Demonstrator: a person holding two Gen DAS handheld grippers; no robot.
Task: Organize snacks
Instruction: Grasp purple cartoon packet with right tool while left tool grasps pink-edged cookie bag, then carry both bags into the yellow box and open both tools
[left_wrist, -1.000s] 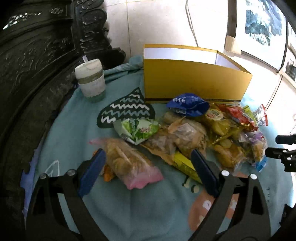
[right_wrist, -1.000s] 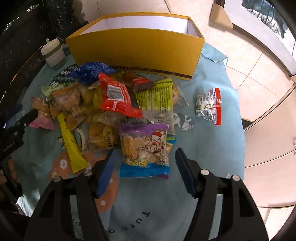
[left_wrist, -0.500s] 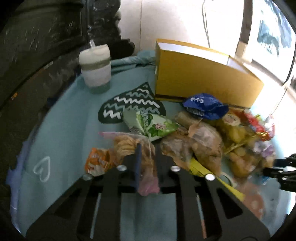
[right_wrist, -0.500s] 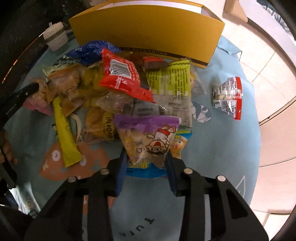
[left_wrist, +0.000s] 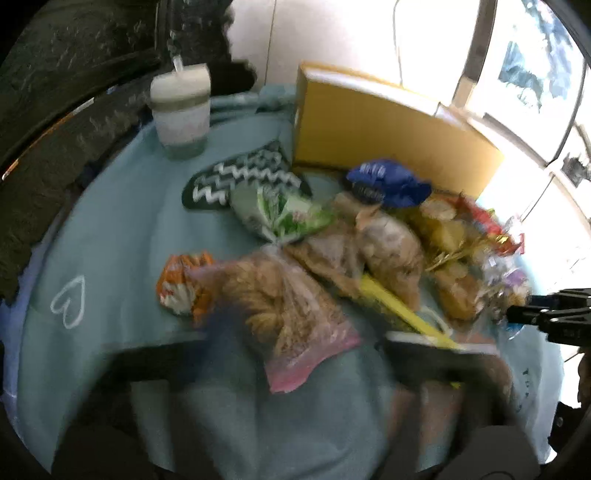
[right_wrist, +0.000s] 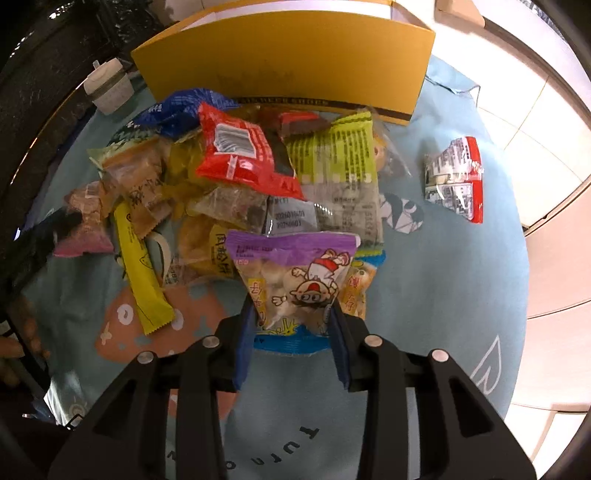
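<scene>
A pile of snack packets (right_wrist: 258, 177) lies on the blue cloth in front of a yellow box (right_wrist: 288, 62). My right gripper (right_wrist: 293, 325) is shut on a purple-topped cartoon snack bag (right_wrist: 295, 273) and holds its lower end. In the left wrist view my left gripper (left_wrist: 295, 350) is blurred by motion, its fingers wide apart around a clear bag with a pink end (left_wrist: 288, 314). The bag lies on the cloth. The yellow box (left_wrist: 388, 129) stands behind the pile (left_wrist: 388, 236).
A white lidded cup (left_wrist: 181, 110) stands at the back left beside dark carved furniture. A red-and-white packet (right_wrist: 456, 181) lies alone to the right of the pile. A yellow stick packet (right_wrist: 140, 273) lies at the pile's left. Tiled floor lies beyond the cloth.
My right gripper closed on the purple cartoon bag and lifted it a little. My left gripper closed on the pink-ended bag half a second ago and has now opened wide, in blurred motion.
</scene>
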